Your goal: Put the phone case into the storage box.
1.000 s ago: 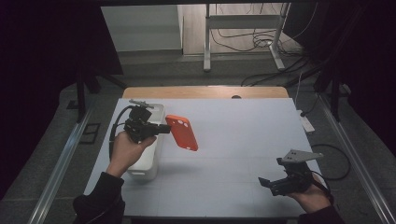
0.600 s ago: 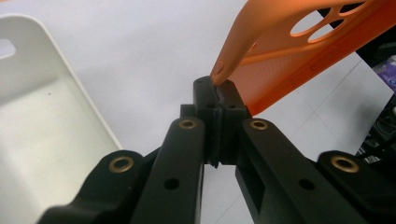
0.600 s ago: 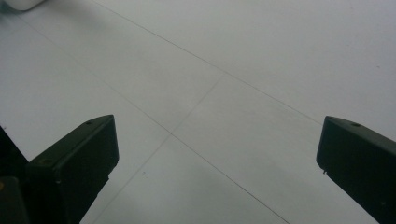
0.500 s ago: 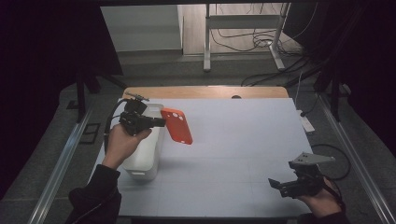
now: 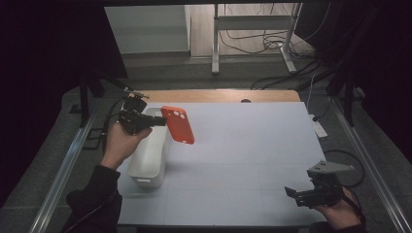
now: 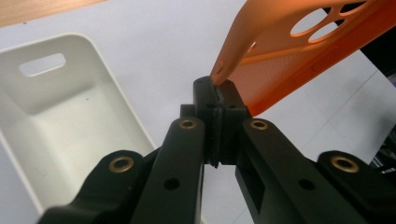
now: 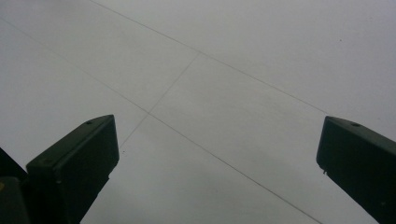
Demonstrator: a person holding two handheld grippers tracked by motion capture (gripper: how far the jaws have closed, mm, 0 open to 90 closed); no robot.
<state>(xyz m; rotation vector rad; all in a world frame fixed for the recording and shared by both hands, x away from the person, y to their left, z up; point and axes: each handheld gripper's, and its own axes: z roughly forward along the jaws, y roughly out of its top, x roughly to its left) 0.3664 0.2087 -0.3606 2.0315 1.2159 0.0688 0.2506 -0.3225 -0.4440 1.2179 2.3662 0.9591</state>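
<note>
Item: orange phone case, pinched by one edge in my clenched left tongs, long axis slanting downward, apparently just right of the white bin; right tongs released, far off.

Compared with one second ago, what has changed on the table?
The left tool, shut on the orange case, carried it up the high view, toward the bin's far end. The right tool, open, drew back toward the near right corner. The bin stayed put.
</note>
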